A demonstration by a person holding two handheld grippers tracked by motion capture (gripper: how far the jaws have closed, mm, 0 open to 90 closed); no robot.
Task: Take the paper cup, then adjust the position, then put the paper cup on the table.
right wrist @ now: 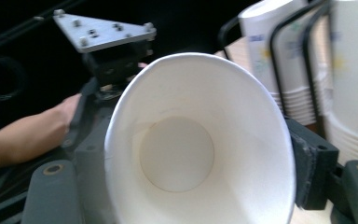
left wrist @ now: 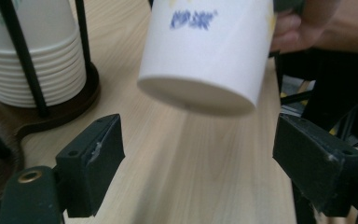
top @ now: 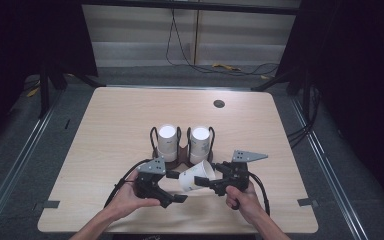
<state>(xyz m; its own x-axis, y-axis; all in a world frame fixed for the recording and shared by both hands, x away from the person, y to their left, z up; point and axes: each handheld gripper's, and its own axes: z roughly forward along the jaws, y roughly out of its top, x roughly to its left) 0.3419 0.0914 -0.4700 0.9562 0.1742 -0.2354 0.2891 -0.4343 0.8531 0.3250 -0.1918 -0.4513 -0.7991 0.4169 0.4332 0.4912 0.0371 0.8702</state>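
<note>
My right tool (top: pixel 206 183) is clamped on the rim of 1 paper cup (top: pixel 196 179), which lies tilted on its side above the table (top: pixel 110 130), just in front of the wire cup holder (top: pixel 182 150). In the right gripper view the jaws squeeze the mouth into an oval; if I clamp harder, the thin wall could crease or buckle.

My left tool (top: pixel 172 192) is released, its jaws standing wide on either side of the cup's base without touching it. So the cup hangs from 1 rim grip alone. A rim pinch on a tapered, slick cup is weak, I judge, and a quick swing could make it pivot or slip onto the table.

Behind the cup, the holder carries 2 stacks of cups (top: pixel 168 142). Moving the cup toward the holder carelessly could knock a wire upright or tip a stack.
</note>
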